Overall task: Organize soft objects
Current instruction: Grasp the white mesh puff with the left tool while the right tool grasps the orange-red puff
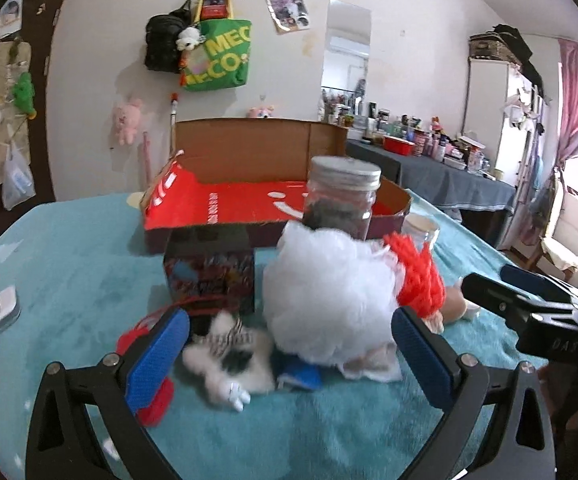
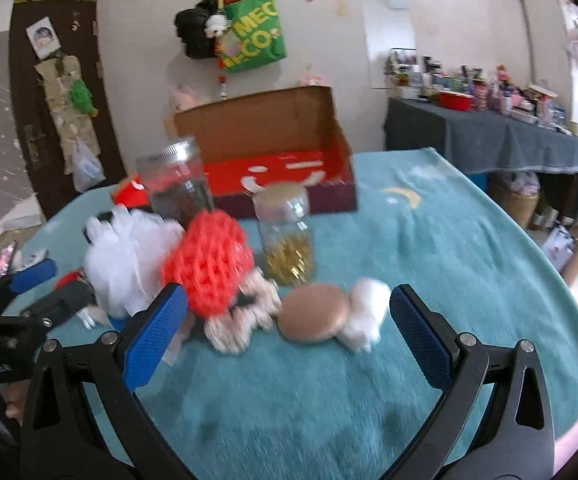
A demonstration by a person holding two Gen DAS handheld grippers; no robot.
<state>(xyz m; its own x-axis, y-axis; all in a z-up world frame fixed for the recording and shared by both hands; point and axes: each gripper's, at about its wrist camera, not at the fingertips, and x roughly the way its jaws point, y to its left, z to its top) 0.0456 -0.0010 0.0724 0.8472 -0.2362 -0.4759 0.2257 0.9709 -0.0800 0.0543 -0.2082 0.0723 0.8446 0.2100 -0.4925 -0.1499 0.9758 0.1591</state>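
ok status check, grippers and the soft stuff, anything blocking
Left gripper open, empty. Right gripper open, empty. Soft toys piled on the blanket, box empty. Two glass jars stand amid the pile.

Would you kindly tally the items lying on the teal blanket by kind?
Glass jars: 2, dark-filled jar, gold-filled jar
Boxes: 2, red cardboard box, small printed box
Soft items: at least 4; the blurred pile hides some
Total: at least 8

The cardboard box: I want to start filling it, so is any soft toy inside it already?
No. The cardboard box shows only its bare red floor.
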